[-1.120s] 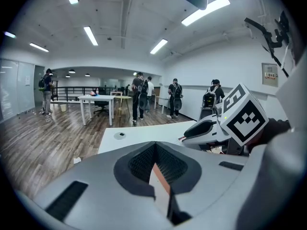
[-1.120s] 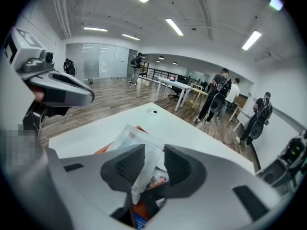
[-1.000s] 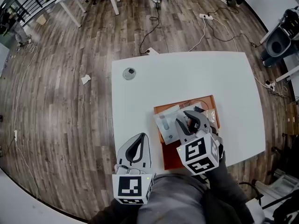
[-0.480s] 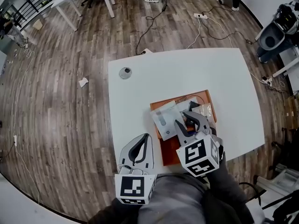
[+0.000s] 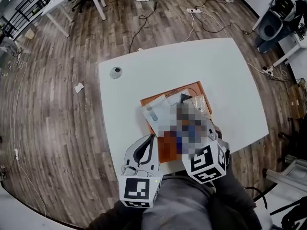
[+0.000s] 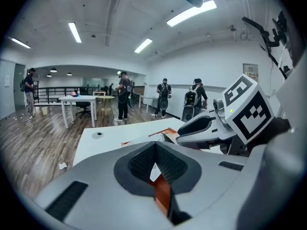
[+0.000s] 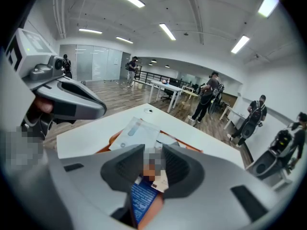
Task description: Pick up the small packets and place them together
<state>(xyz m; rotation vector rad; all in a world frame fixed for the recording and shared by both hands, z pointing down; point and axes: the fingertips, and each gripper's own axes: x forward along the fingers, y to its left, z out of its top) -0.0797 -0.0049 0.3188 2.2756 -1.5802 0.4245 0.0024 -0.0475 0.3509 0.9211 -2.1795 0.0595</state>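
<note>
Indoors, white table (image 5: 230,80), wood floor (image 5: 57,119), orange tray (image 5: 166,151), left gripper (image 6: 154,145) closed, right gripper (image 7: 153,152) pinching blue packet (image 7: 142,200).

Grey disc (image 5: 115,72), maybe grommet, on table (image 5: 216,66)

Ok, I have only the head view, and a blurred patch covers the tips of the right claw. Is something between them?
Observer: Yes. In the right gripper view a small blue packet stands between the jaws of the right claw, and they look closed on it.
Operator: And the left claw, does it carry anything?
Observer: No. The left gripper view shows the left claw with its jaws together at the tips and nothing between them. Only a strip of the orange tray shows through the gap below the tips.
</note>
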